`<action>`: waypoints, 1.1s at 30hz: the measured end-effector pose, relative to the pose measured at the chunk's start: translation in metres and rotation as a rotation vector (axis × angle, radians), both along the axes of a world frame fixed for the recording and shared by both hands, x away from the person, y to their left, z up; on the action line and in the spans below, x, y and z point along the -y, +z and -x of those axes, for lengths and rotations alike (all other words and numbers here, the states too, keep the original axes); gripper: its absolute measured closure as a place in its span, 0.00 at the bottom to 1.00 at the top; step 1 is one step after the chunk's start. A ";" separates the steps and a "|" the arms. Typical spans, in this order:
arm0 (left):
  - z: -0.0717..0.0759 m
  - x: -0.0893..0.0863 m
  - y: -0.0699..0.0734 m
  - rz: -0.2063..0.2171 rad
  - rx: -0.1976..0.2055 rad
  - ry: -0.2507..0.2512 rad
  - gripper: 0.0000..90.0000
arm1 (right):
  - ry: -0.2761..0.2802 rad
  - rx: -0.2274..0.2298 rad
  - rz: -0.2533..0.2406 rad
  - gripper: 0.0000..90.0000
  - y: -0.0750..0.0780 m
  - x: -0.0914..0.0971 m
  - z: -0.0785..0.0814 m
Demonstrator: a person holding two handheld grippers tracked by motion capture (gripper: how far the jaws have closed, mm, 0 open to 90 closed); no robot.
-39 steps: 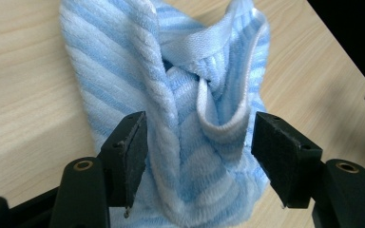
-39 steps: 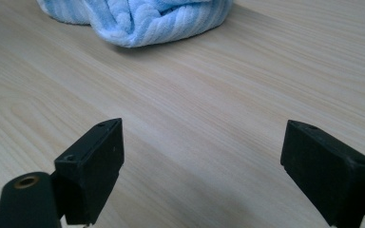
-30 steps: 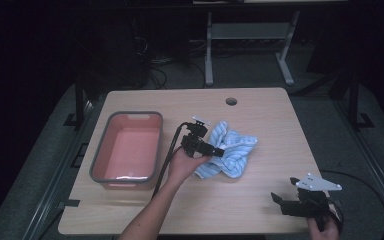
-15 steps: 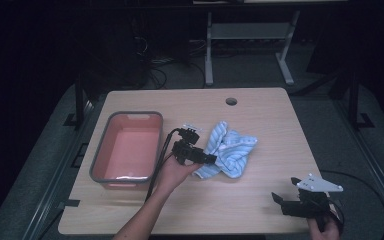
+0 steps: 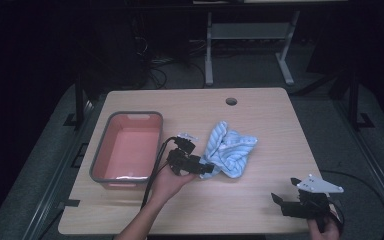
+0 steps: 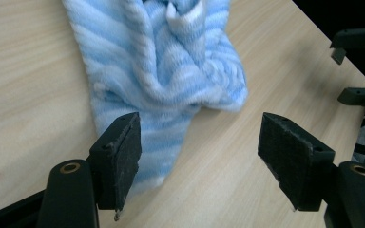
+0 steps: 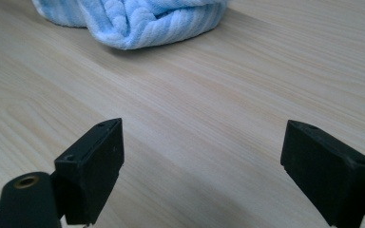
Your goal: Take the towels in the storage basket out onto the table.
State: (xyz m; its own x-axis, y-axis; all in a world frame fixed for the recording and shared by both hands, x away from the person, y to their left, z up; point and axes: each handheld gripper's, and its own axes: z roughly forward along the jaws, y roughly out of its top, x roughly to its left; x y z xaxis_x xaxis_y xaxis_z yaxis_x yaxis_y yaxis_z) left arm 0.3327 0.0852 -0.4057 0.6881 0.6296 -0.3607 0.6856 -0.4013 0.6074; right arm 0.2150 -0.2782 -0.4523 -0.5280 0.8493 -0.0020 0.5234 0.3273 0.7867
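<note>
A crumpled blue-and-white striped towel (image 5: 232,150) lies in the middle of the wooden table (image 5: 270,125). My left gripper (image 5: 206,169) sits at its near left corner, low over the table. In the left gripper view the left gripper (image 6: 206,156) is open and its jaws have just been opening. A tip of the towel (image 6: 166,95) lies between the pads, close to the left one, and neither pad presses on it. My right gripper (image 5: 282,204) rests near the table's front right corner. The right gripper (image 7: 204,166) is open over bare wood, with the towel (image 7: 142,19) farther off.
A grey tub with a pink inside (image 5: 130,147) stands on the table's left side, just left of my left hand. A round cable hole (image 5: 231,101) sits near the far edge. A metal stand (image 5: 245,35) and cables lie on the dark floor beyond.
My left gripper has drawn back toward the near edge, from over the towel to its near corner. The towel stays on the table. My right gripper has not moved.
</note>
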 end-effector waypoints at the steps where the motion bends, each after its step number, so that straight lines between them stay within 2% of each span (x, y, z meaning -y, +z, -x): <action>1: 0.002 -0.001 -0.001 0.003 0.002 0.001 0.34 | 0.001 0.001 0.003 0.15 0.000 -0.001 0.000; 4: 0.007 -0.002 -0.002 -0.007 0.011 -0.010 0.34 | 0.004 0.001 0.005 0.15 0.000 -0.002 0.000; 11: 0.021 -0.003 -0.003 0.009 0.027 -0.028 0.34 | 0.004 0.001 0.006 0.15 -0.001 -0.003 0.000; 17: 0.031 -0.003 -0.005 0.002 0.031 -0.053 0.34 | 0.003 0.000 0.005 0.15 0.000 -0.002 0.000; 23: 0.040 -0.007 -0.008 0.017 0.031 -0.053 0.33 | -0.003 0.001 0.000 0.15 0.001 -0.001 0.000; 29: 0.050 -0.013 -0.009 0.025 0.048 -0.050 0.32 | 0.000 0.001 0.004 0.15 0.000 -0.002 -0.001; 33: 0.064 -0.019 -0.016 0.045 0.053 -0.041 0.32 | 0.001 -0.008 0.004 0.15 -0.001 -0.004 0.000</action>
